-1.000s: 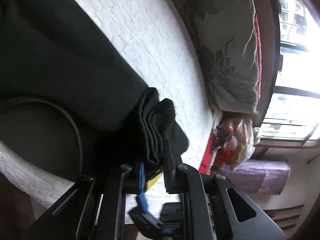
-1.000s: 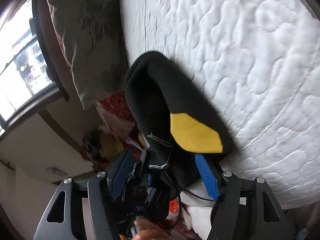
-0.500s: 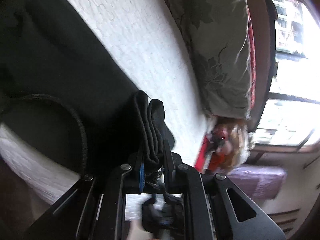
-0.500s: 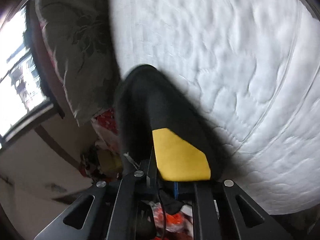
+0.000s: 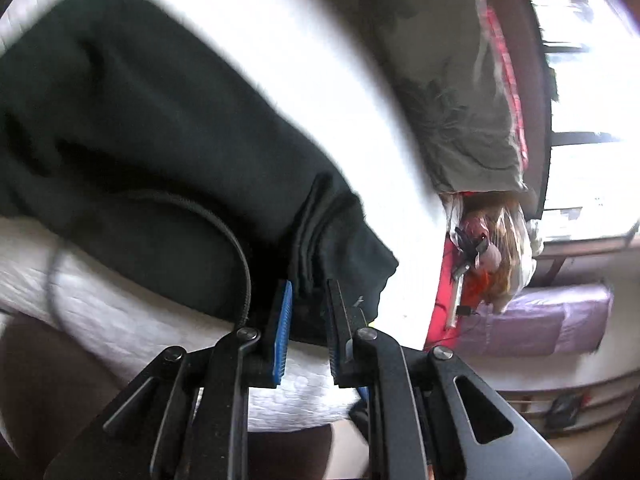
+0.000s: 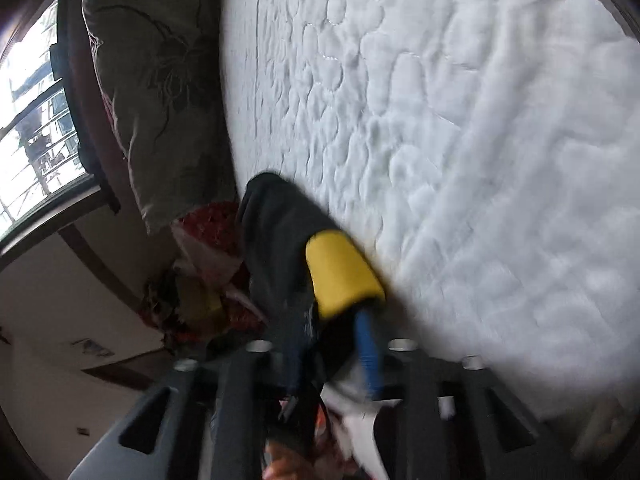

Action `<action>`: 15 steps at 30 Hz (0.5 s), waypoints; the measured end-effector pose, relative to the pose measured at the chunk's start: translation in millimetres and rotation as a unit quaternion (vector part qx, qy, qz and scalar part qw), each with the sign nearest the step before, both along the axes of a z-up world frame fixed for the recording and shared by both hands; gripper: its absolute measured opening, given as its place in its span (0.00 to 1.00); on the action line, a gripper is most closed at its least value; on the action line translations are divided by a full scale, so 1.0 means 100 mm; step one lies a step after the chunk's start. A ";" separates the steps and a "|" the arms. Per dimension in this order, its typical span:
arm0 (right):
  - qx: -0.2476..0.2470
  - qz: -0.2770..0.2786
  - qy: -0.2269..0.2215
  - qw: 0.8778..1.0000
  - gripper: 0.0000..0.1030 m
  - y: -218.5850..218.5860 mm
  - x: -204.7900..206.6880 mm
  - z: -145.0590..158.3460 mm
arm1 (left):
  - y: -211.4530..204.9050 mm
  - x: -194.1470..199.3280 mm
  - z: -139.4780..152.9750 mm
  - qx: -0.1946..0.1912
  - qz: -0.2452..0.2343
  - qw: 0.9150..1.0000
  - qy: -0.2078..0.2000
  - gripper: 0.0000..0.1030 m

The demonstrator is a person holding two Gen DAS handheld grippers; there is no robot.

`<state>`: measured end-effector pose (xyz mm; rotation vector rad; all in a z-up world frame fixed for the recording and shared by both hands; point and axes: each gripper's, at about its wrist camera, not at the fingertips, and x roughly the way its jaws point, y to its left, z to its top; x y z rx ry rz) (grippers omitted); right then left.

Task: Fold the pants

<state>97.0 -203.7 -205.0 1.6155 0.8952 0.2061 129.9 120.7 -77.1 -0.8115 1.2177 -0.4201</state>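
While both grippers pinch them, blk pants [image 5: 152,128] lie bunched w/ yellow patch [image 6: 342,276].

White quilted mattress [image 6: 460,140] (bright window [image 6: 36,120] beyond)

a white quilted mattress [image 6: 460,128] is filling most of the right wrist view and is running across the left wrist view [image 5: 328,80]. a grey-green pillow [image 6: 156,92] with a dark flower print is lying at its far edge, also showing in the left view [image 5: 452,92]. a bright window [image 6: 36,92] is glowing behind it. a red cloth [image 6: 212,228] is lying just below the pillow. a lilac bundle [image 5: 536,320] is sitting low on the right, near clutter [image 5: 492,252] that is too blurred to name.
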 end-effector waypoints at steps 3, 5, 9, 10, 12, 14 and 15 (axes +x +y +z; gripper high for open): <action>-0.019 0.014 -0.035 0.999 0.47 -0.09 -0.12 0.26 | 0.00 0.05 0.15 -0.009 0.005 1.000 -0.024 0.17; -0.056 0.007 -0.061 0.997 0.48 -0.15 -0.11 0.46 | -0.14 0.13 0.19 -0.023 -0.011 0.999 -0.023 0.21; -0.109 0.011 -0.107 0.988 0.49 -0.12 0.27 0.76 | -0.47 0.27 0.09 -0.009 -0.042 0.999 -0.010 0.23; -0.105 0.015 -0.115 0.988 0.49 -0.07 0.40 0.78 | -0.53 0.30 0.02 -0.007 -0.048 0.999 -0.001 0.23; -0.103 0.033 -0.117 0.987 0.49 0.06 0.65 0.77 | -0.64 0.30 -0.13 -0.002 -0.054 0.998 0.020 0.23; -0.108 0.049 -0.105 0.987 0.49 0.19 0.86 0.67 | -0.64 0.33 -0.36 0.037 -0.057 0.997 0.042 0.22; -0.122 0.057 -0.098 0.986 0.49 0.17 0.86 0.59 | -0.63 0.34 -0.47 0.032 -0.059 0.997 0.049 0.21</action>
